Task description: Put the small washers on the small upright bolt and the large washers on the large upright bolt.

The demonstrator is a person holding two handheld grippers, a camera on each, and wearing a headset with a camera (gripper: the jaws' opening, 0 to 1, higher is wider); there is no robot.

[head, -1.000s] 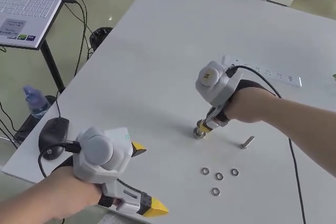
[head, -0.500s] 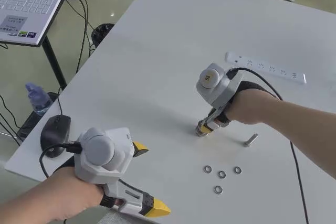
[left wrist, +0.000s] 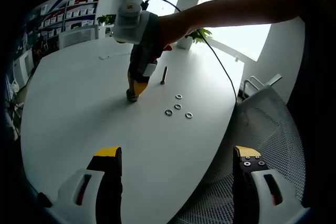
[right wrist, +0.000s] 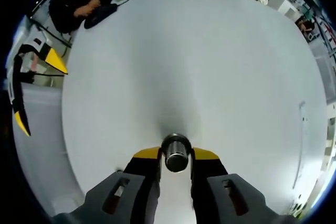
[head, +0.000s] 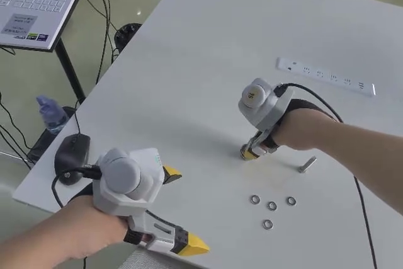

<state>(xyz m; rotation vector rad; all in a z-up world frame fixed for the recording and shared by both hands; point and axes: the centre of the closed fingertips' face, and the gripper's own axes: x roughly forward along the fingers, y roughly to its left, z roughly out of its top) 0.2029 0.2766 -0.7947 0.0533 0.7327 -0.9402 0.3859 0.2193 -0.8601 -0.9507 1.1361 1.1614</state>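
My right gripper [head: 249,153] is shut on a large bolt [right wrist: 176,152] that stands upright on the white table [head: 189,61]; the left gripper view shows its tips [left wrist: 133,88] down at the bolt [left wrist: 130,97]. A small bolt [head: 308,164] lies on its side to the right of it. Several small washers [head: 271,206] lie loose in a cluster nearer to me. My left gripper [head: 184,209] hovers open over the table's near edge with nothing between its yellow-tipped fingers [left wrist: 108,153].
A white power strip [head: 327,79] lies at the far right of the table. Off the table's left edge are a laptop [head: 34,4] on a stand, a black mouse [head: 70,152] and a bottle [head: 50,113]. A white mesh chair [left wrist: 262,114] stands beside the table.
The head camera has shifted a little, so everything sits slightly right and up. The right gripper stays shut on the upright bolt; the left gripper stays open in about the same place.
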